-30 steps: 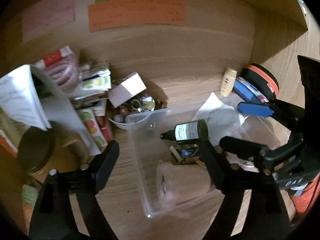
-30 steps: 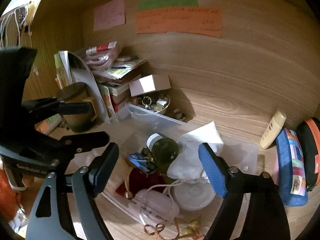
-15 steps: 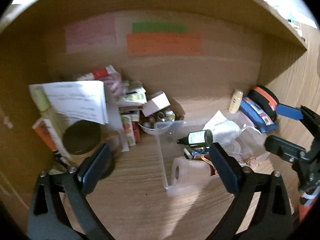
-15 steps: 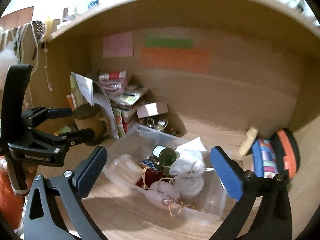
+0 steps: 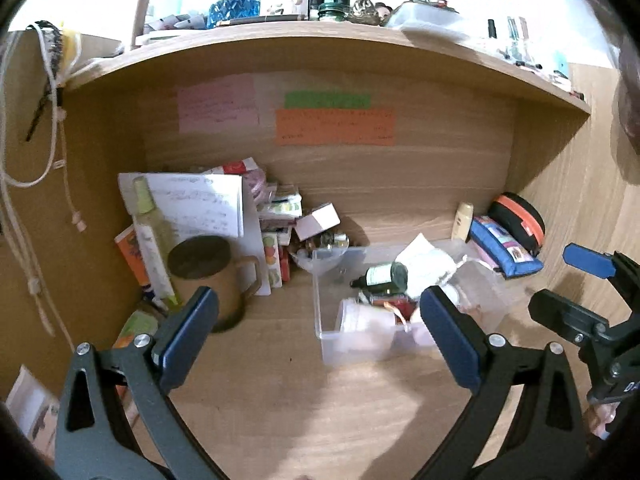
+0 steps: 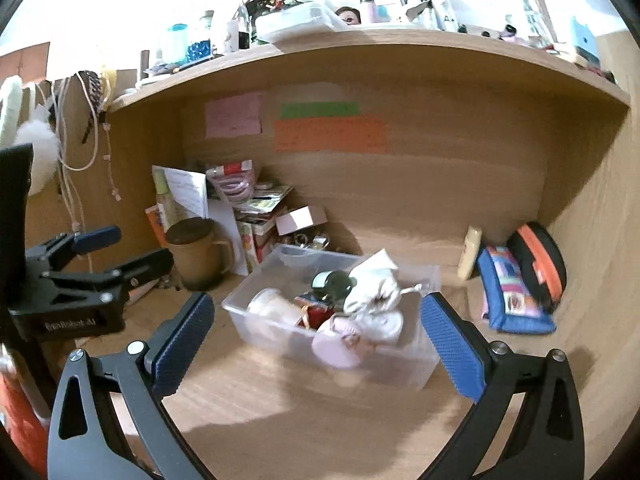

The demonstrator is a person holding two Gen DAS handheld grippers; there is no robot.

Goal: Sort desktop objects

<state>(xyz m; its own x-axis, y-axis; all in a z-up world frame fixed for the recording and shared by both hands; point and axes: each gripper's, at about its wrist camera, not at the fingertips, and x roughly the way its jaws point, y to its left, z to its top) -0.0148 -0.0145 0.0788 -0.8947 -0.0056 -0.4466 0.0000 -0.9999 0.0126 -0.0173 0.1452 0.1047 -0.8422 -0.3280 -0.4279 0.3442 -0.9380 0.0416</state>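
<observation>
A clear plastic bin (image 5: pixel 320 320) (image 6: pixel 256 320) stands on the wooden desk inside the alcove. In it lie a dark green bottle (image 5: pixel 384 276) (image 6: pixel 334 282), a white cloth pouch (image 5: pixel 424 268) (image 6: pixel 374 284), a pale roll (image 5: pixel 356 318) and a pink round case (image 6: pixel 334 346). My left gripper (image 5: pixel 316 304) is open and empty, held back from the bin's near left corner. My right gripper (image 6: pixel 316 308) is open and empty too, short of the bin's near wall. Each gripper shows in the other's view: the right gripper (image 5: pixel 560 284) and the left gripper (image 6: pixel 120 248).
A lidded brown mug (image 5: pixel 208 276), leaning papers and books (image 5: pixel 192 208), a small white box (image 5: pixel 318 220) and a bowl of trinkets (image 5: pixel 320 248) crowd the back left. A cream tube (image 5: pixel 462 222), blue pencil case (image 5: pixel 504 248) and black-orange case (image 5: pixel 520 218) sit back right. A cluttered shelf runs overhead.
Both grippers have drawn back and up from the bin and their jaws have spread wider. The bin looks smaller and the shelf above has come into view.
</observation>
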